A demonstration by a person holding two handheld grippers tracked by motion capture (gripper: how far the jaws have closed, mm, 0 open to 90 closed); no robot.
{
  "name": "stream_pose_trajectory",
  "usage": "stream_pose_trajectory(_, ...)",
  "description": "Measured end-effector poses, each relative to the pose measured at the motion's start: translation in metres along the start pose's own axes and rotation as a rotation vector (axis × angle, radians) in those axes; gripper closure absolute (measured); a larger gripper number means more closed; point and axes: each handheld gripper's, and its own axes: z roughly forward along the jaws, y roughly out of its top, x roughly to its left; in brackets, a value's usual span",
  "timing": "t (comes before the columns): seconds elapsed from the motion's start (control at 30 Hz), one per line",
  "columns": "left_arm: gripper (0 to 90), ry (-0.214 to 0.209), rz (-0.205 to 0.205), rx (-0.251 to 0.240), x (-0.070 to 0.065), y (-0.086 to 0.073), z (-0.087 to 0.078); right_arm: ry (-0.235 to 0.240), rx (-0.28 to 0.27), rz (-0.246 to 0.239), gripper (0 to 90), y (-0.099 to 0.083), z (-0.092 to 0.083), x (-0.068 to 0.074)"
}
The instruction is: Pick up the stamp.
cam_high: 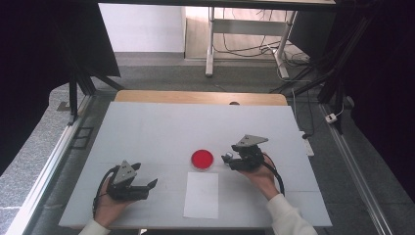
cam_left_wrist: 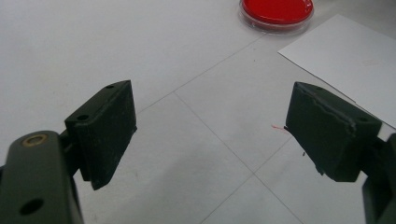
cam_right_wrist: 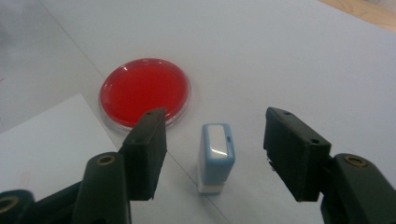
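A round red ink pad in a clear dish [cam_high: 202, 159] [cam_right_wrist: 144, 91] [cam_left_wrist: 276, 11] lies mid-table. Just in front of it sits a white paper sheet [cam_high: 201, 194] [cam_left_wrist: 348, 60] [cam_right_wrist: 51, 140]. A small light-blue stamp [cam_right_wrist: 215, 156] [cam_high: 228, 157] stands upright to the right of the dish. My right gripper [cam_right_wrist: 215, 154] [cam_high: 234, 160] is open, its jaws on either side of the stamp without touching it. My left gripper [cam_left_wrist: 210, 133] [cam_high: 147, 183] stands open over bare table at the front left, nothing between its jaws.
The white table top [cam_high: 161, 127] has a wooden strip [cam_high: 200, 97] along its far edge. Dark frames and cables stand on the floor beyond. A power strip [cam_high: 307, 145] lies at the table's right edge.
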Motion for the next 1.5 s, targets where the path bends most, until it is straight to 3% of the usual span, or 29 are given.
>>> stream_pose_trajectory(0.47,16.7,-0.010,-0.002,0.007,0.000,-0.002,0.001,0.003,0.025,0.000,54.4,-0.008,0.010,-0.001)
stream_pose_trajectory(0.7,16.8,-0.010,-0.003,0.001,0.000,-0.002,0.000,0.006,0.010,-0.021,74.3,-0.011,0.009,-0.001)
stream_pose_trajectory(0.97,17.0,-0.009,-0.002,0.004,0.001,-0.002,0.001,0.000,0.008,-0.043,74.7,-0.011,0.008,0.001)
stream_pose_trajectory(1.5,17.1,-0.003,-0.001,0.005,0.002,-0.003,0.001,-0.004,-0.067,-0.017,74.8,-0.008,-0.004,-0.001)
